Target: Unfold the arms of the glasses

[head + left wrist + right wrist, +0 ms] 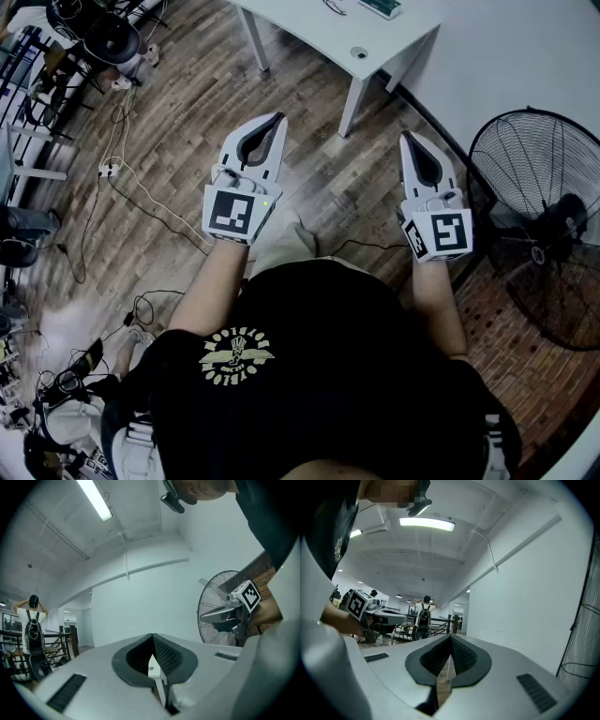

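Listing the task's thing first: glasses, none to be seen in any view, so I cannot say where they lie. A small dark item at the far edge of the white table (309, 37), at 12 o'clock in the head view, is too small to name. Progress, by my judgement: nothing begun, arms not unfolded, the whole task left, starting with finding the glasses and reaching them. Left claw (278, 117): held level out in front of me, jaw tips met, nothing between them; through the slot behind the tips only a white table leg shows. Right claw (410, 138): level likewise, jaws closed tip to tip and empty, bare floor showing through the slot. The two claws stand well apart, side by side, over open wood floor (178, 141). Around them:

- A table at 12 o'clock, with a small round thing (359, 53) near its corner.
- A large standing fan (544, 225) at 3 o'clock, near the right claw, against the white wall (506, 56).
- Loose cables (141, 192) trailing over the floor from 9 to 10 o'clock.
- Cluttered desks and chairs at 10 to 11 o'clock.
- Another person (424, 616) far off by a railing, in the right gripper view.

Obstacles, as I judge them: nothing between the claws and the table. The fan crowds the right side, and the cables lie well clear of the way forward.
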Tool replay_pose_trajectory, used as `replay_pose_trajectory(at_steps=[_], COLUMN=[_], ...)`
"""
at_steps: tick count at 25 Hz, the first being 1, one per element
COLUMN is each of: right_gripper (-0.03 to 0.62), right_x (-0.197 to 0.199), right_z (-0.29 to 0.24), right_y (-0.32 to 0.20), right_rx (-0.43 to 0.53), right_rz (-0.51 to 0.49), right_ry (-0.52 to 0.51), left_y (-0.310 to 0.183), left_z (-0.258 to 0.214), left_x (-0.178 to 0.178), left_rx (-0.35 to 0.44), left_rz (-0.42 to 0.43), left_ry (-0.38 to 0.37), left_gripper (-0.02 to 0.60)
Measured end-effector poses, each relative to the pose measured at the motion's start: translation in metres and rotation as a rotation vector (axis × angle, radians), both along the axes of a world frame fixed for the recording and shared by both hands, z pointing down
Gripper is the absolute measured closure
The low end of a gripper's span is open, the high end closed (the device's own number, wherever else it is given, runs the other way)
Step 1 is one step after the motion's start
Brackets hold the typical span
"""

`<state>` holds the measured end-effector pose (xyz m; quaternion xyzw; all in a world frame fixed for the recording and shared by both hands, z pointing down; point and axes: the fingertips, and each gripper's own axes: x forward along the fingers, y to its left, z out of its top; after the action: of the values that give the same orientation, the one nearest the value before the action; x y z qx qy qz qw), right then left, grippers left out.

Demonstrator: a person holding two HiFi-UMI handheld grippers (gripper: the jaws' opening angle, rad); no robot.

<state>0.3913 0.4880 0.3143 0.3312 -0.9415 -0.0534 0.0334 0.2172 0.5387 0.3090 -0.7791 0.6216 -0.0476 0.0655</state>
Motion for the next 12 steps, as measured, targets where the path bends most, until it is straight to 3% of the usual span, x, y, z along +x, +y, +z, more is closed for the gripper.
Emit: replay_pose_trajectory(at_steps=[6,12], right_gripper=[0.595,0.595], right_x=[-0.046,-0.079], right_z=[0.020,0.039], right_y=[-0.052,-0.097], right_rx=[-0.057,-0.094], right_rz=[-0.014,-0.018], right_ry=[-0.027,-0.012], left_y=[-0.057,-0.099], left_z=[0.011,0.038], left_x=[-0.050,-0.090], left_rx=[-0.004,-0.058], left_rz=[-0.001,-0.032], left_ry=[-0.017,-0.009], left_gripper=[0.575,0.575])
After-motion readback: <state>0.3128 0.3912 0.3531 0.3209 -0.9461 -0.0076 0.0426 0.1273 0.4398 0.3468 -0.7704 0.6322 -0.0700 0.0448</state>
